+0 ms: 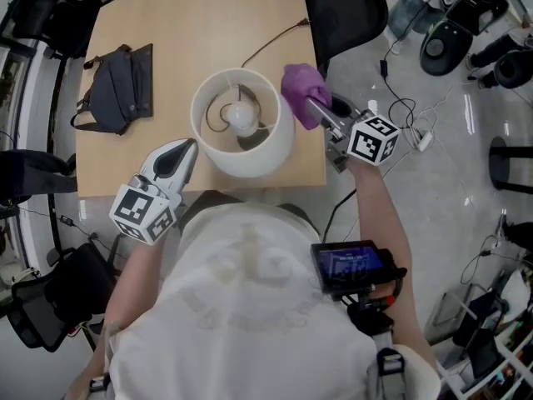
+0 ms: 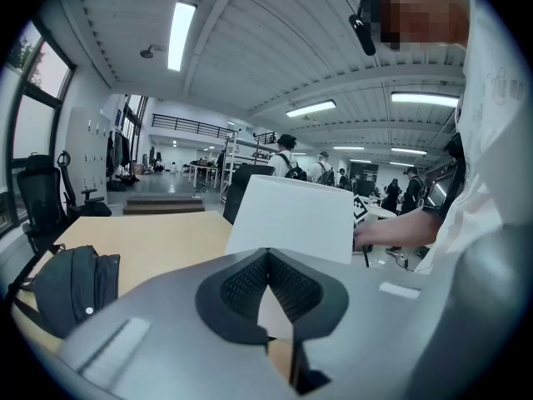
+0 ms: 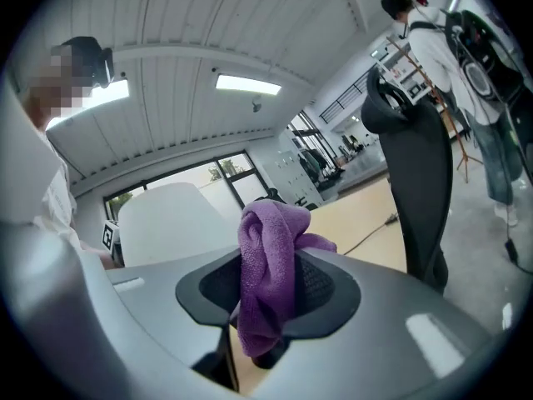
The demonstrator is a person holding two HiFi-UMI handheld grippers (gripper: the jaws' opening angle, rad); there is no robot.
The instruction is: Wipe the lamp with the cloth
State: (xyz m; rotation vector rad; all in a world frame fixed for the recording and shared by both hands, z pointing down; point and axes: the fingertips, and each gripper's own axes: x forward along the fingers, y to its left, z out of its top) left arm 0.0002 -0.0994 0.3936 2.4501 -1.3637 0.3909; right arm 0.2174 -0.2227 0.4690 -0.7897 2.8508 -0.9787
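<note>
A table lamp with a round white shade (image 1: 250,152) stands near the front edge of the wooden table (image 1: 183,23), its bulb (image 1: 243,117) visible from above. My right gripper (image 1: 311,107) is shut on a bunched purple cloth (image 1: 300,86), right beside the shade's right rim; whether they touch I cannot tell. In the right gripper view the cloth (image 3: 266,265) hangs between the jaws, with the shade (image 3: 171,219) to the left. My left gripper (image 1: 181,158) is shut and holds nothing, close to the shade's lower left side. The shade (image 2: 291,219) fills the left gripper view just beyond that gripper (image 2: 268,255).
A dark bag (image 1: 117,86) lies on the table's left part. The lamp's cable (image 1: 275,40) runs toward the far edge. A black chair (image 1: 346,7) stands at the table's far right corner. Cables and equipment lie on the floor at the right.
</note>
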